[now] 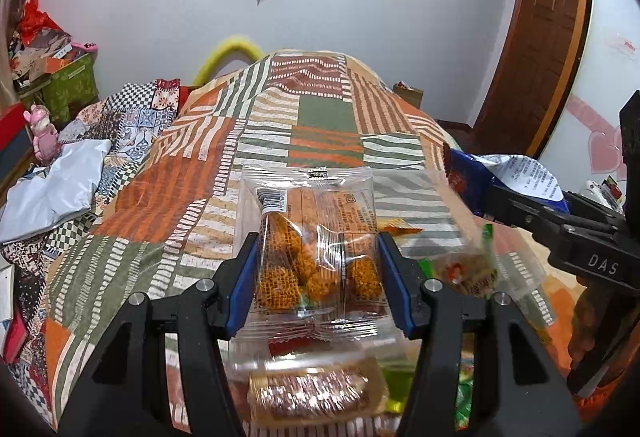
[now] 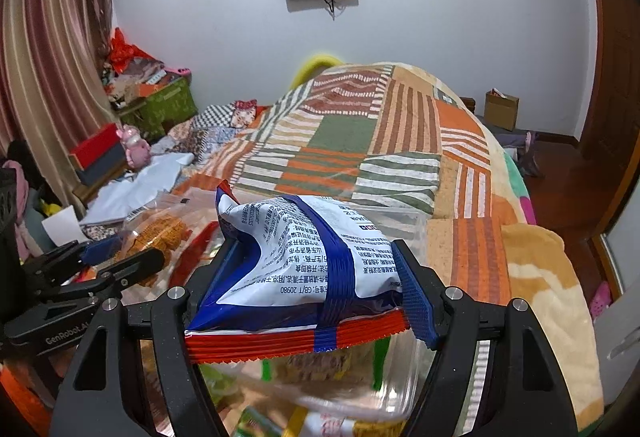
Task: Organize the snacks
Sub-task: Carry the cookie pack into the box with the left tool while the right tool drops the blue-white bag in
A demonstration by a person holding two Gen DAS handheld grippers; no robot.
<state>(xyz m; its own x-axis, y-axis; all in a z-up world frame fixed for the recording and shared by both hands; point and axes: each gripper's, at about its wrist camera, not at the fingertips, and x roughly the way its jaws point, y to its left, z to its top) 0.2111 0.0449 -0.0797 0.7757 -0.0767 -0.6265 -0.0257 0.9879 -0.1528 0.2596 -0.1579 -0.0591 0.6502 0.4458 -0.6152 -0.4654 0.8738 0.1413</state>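
My left gripper [image 1: 318,257] is shut on a clear packet of orange crispy snacks [image 1: 316,237] and holds it above the bed. My right gripper [image 2: 316,265] is shut on a white, blue and red snack bag [image 2: 304,261], also held up. Each gripper shows in the other view: the right one [image 1: 560,221] with its bag [image 1: 516,177] at the right, the left one [image 2: 100,261] with its packet [image 2: 160,233] at the left. A clear plastic container [image 2: 400,389] with more packets lies under the right gripper. A blurred reddish snack packet [image 1: 312,393] lies below the left gripper.
A patchwork orange, green and white bedspread [image 1: 280,125] covers the bed ahead. A small green-edged packet [image 1: 468,269] sits between the grippers. Grey plastic bags [image 1: 56,189] and a pink toy [image 1: 42,133] lie at the left. A wooden door [image 1: 536,37] stands at the right.
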